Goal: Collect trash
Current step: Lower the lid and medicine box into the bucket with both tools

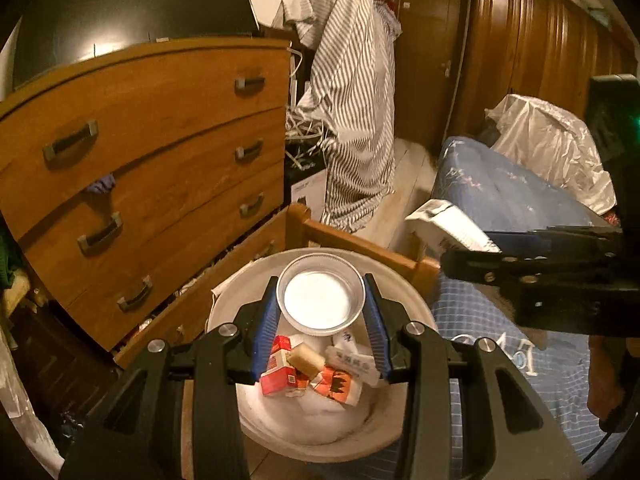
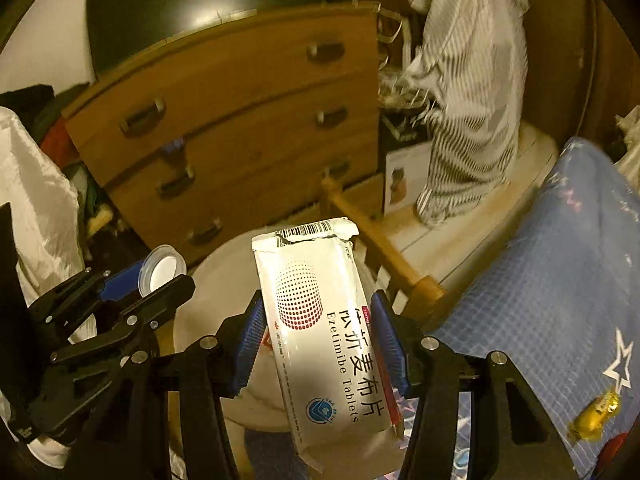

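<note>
Fingers, left gripper [image 1: 324, 312]: blue-padded pair closed on a small white lid [image 1: 320, 300], one pad against each side of its rim; the lid is held flat, open face toward the camera.
Fingers, right gripper [image 2: 320, 344]: blue-padded pair clamped on a white tablet box [image 2: 324, 332], printed "Ezetimibe Tablets", gripped across its width; its torn end with the barcode points away from the camera.
Trash bin [image 1: 404, 292]: round, pale rim, white liner, standing directly beneath the left gripper, between the dresser and the bed.
Bin contents: red-and-white carton [image 1: 278, 370], tan cylindrical piece [image 1: 306, 360], orange-and-white wrapper [image 1: 334, 386], white printed packet [image 1: 354, 362], all lying together on the liner.
Lid, position: above the far part of the bin opening, clear of the contents.
Tablet box, position: in the left wrist view it shows at the right, held over the bed edge just beside the bin; in the right wrist view it overlaps the bin rim [image 2: 216, 264].
Dresser [image 1: 152, 152]: brown wood, four drawers with dark metal handles, just behind the bin; lowest drawer partly open.
Bed [image 1: 504, 192]: wooden frame, blue patterned cover, to the right of the bin.
Gold foil wrapper [image 2: 596, 414]: lying on the blue cover, well apart from both grippers.
Striped cloth [image 1: 352, 92]: grey and white, hanging beyond the dresser.
</note>
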`<action>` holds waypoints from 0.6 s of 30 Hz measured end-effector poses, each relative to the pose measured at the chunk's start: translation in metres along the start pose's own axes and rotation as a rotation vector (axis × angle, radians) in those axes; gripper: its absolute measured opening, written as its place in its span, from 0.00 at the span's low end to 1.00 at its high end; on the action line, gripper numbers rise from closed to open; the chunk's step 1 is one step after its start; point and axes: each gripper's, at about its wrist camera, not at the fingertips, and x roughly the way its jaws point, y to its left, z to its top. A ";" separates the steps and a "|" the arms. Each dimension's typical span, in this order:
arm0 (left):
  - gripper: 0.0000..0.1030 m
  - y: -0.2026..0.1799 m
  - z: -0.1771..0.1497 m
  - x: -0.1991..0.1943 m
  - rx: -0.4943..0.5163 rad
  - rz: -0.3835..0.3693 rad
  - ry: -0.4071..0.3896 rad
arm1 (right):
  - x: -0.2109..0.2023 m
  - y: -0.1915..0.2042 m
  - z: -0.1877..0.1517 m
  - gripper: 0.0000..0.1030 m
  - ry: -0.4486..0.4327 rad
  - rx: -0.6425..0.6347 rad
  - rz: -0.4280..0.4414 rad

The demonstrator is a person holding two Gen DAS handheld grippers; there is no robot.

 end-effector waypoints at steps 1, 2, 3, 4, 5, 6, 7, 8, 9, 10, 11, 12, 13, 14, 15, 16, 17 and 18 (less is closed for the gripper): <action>0.37 0.003 -0.001 0.006 -0.003 0.000 0.009 | 0.012 0.001 0.002 0.53 0.019 0.004 0.002; 0.37 0.006 -0.002 0.011 -0.006 0.000 0.016 | 0.023 0.003 0.003 0.53 0.032 0.000 -0.003; 0.37 0.010 -0.003 0.015 -0.008 0.001 0.021 | 0.028 0.002 0.002 0.53 0.039 -0.002 -0.003; 0.37 0.012 -0.004 0.020 -0.009 0.003 0.027 | 0.036 0.003 0.002 0.53 0.051 0.000 0.004; 0.37 0.014 -0.005 0.025 -0.012 0.005 0.036 | 0.046 0.004 0.004 0.53 0.063 0.004 0.009; 0.37 0.018 -0.006 0.030 -0.015 0.005 0.043 | 0.049 0.003 0.002 0.53 0.067 0.004 0.007; 0.37 0.020 -0.008 0.034 -0.018 0.007 0.050 | 0.053 0.001 0.002 0.53 0.072 0.005 0.008; 0.37 0.022 -0.009 0.038 -0.020 0.007 0.057 | 0.061 0.002 0.002 0.53 0.080 0.009 0.013; 0.37 0.024 -0.011 0.043 -0.023 0.008 0.066 | 0.063 -0.001 0.001 0.53 0.083 0.011 0.013; 0.37 0.025 -0.012 0.047 -0.025 0.010 0.073 | 0.064 -0.003 0.000 0.53 0.085 0.011 0.013; 0.37 0.027 -0.014 0.050 -0.028 0.010 0.079 | 0.069 -0.002 0.000 0.53 0.089 0.015 0.017; 0.37 0.027 -0.015 0.052 -0.029 0.011 0.083 | 0.070 -0.005 -0.001 0.53 0.089 0.015 0.018; 0.37 0.028 -0.016 0.054 -0.031 0.011 0.085 | 0.070 -0.008 -0.001 0.53 0.090 0.014 0.019; 0.37 0.029 -0.017 0.055 -0.034 0.011 0.089 | 0.071 -0.008 -0.001 0.53 0.090 0.014 0.020; 0.37 0.030 -0.018 0.058 -0.034 0.010 0.090 | 0.072 -0.009 0.000 0.53 0.090 0.014 0.020; 0.37 0.032 -0.018 0.059 -0.034 0.011 0.092 | 0.072 -0.009 0.000 0.53 0.090 0.014 0.022; 0.37 0.033 -0.019 0.060 -0.035 0.010 0.093 | 0.075 -0.009 0.001 0.53 0.090 0.014 0.024; 0.37 0.034 -0.019 0.061 -0.037 0.010 0.093 | 0.075 -0.008 0.001 0.53 0.090 0.014 0.026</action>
